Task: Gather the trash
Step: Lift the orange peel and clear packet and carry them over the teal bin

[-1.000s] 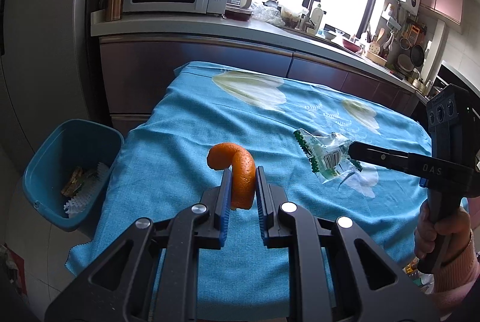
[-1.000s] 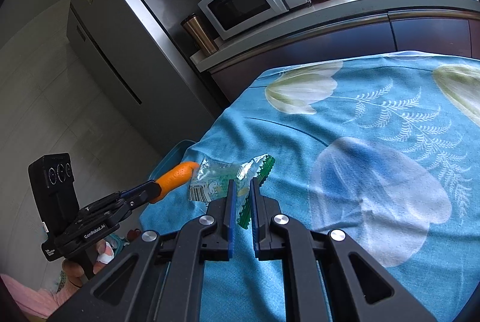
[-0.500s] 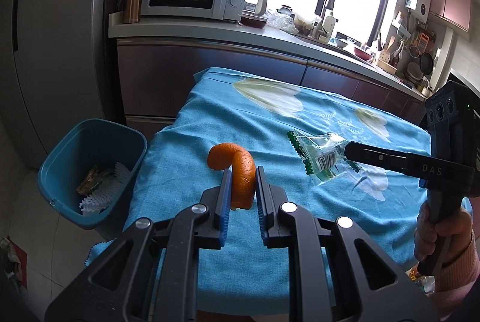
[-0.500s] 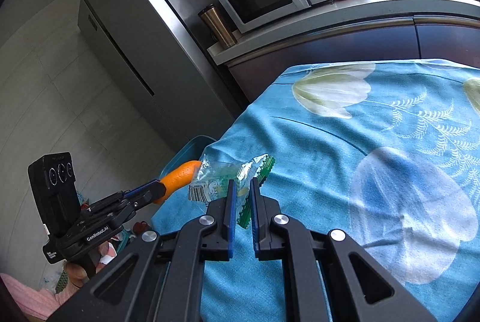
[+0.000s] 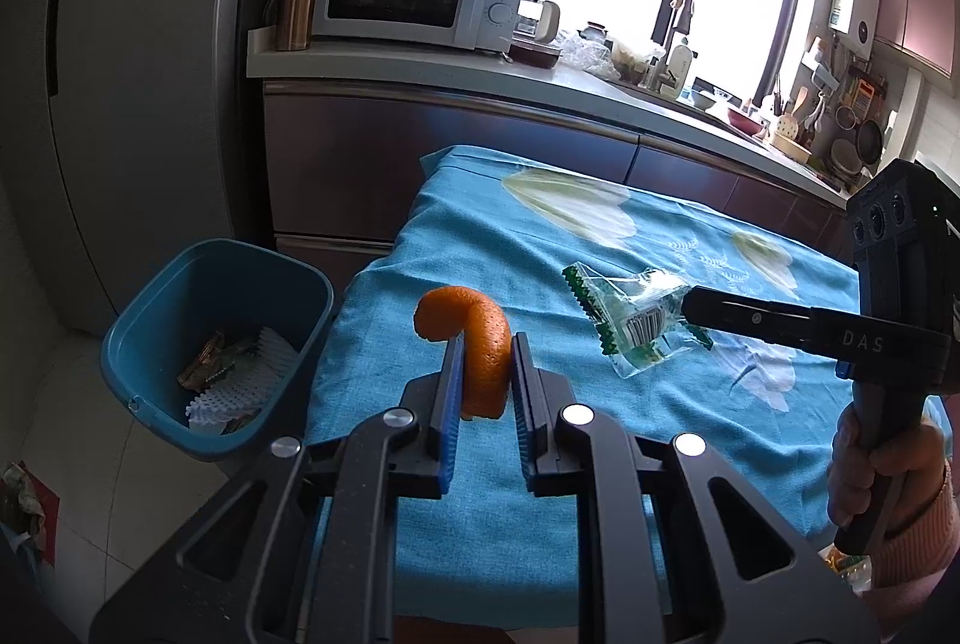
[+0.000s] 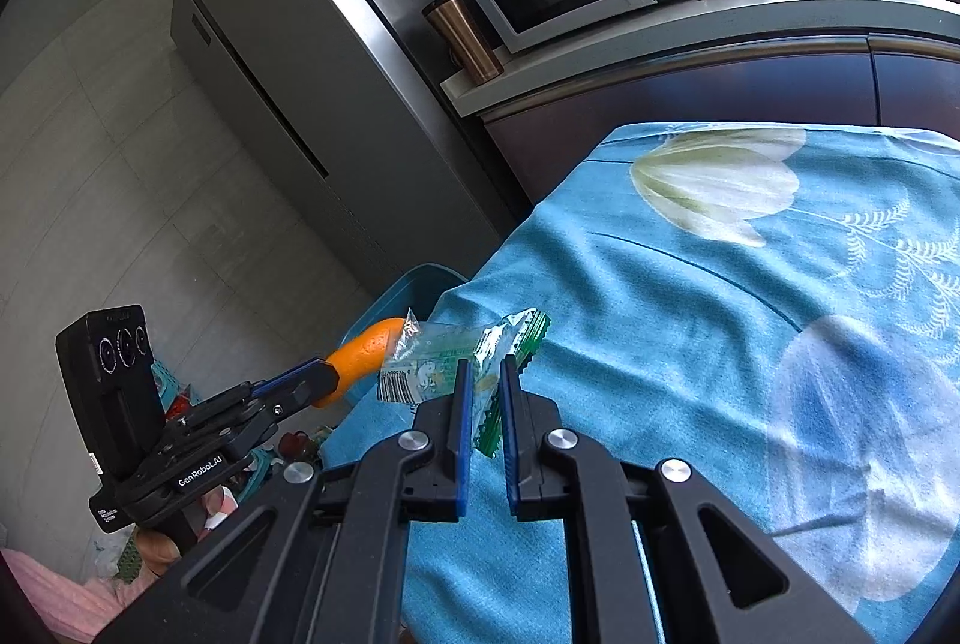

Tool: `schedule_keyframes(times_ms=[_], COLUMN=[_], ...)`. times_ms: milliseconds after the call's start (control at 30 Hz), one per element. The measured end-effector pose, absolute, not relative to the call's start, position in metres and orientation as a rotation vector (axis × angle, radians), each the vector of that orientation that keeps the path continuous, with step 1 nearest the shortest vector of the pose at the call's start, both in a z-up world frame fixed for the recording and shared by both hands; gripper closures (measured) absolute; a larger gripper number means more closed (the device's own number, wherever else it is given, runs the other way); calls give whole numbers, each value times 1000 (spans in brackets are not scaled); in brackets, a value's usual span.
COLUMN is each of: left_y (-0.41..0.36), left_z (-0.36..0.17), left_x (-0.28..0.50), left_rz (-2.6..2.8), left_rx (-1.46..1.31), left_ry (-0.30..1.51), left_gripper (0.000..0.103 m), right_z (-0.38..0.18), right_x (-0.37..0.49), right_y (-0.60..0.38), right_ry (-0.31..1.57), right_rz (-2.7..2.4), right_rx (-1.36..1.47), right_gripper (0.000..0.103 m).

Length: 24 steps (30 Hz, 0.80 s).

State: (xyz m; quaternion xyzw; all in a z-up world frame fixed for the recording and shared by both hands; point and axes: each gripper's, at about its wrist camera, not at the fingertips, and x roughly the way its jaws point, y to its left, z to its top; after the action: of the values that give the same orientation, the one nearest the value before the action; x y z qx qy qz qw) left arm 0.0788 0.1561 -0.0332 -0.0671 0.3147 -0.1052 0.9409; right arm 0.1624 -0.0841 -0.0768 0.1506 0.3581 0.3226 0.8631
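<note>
Presently: left tool [image 5: 486,374] clenched on curled orange peel [image 5: 474,344], held above blue-cloth worktop [image 5: 420,284] edge. Right tool [image 6: 482,392] clamped on clear green-edged wrapper [image 6: 444,362], lifted off cloth. Blue bin [image 5: 180,284] on floor left of worktop, scraps inside.

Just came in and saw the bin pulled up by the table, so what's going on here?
A person is clearing trash with a handheld gripper in each hand. The left gripper is shut on a curled piece of orange peel, held above the table's blue cloth. The right gripper is shut on a clear and green plastic wrapper, also lifted off the cloth. The blue bin stands on the floor off the table's left edge, already holding some wrappers and white foam netting. Neither piece is over it yet.
</note>
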Motion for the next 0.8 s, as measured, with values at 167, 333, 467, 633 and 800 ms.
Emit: schedule_keyframes(times_ms=[167,333,467,633,800], left_y=[162,166,172,179,184], left_z=[-32,-31,-31,-32,-31], left_x=[78,77,76,78,78], left_rz=[-198,-185,-172,-156,-140], left_rx=[-140,-145,-148,-155,-155], left_ry=[637,634,633,632,630], left_gripper=[87,87,87,87,87], right_z=[-77,-76,-76,-75,-73], right_x=[165,167,172,175,179], right_y=[-77,-70,-63,-54,-47], right_ry=[756,759,764,769,770], right_rz=[691,704,713,730,746], right_rx=[310,306,300,288,281], right_gripper=[95,95,95,95,95])
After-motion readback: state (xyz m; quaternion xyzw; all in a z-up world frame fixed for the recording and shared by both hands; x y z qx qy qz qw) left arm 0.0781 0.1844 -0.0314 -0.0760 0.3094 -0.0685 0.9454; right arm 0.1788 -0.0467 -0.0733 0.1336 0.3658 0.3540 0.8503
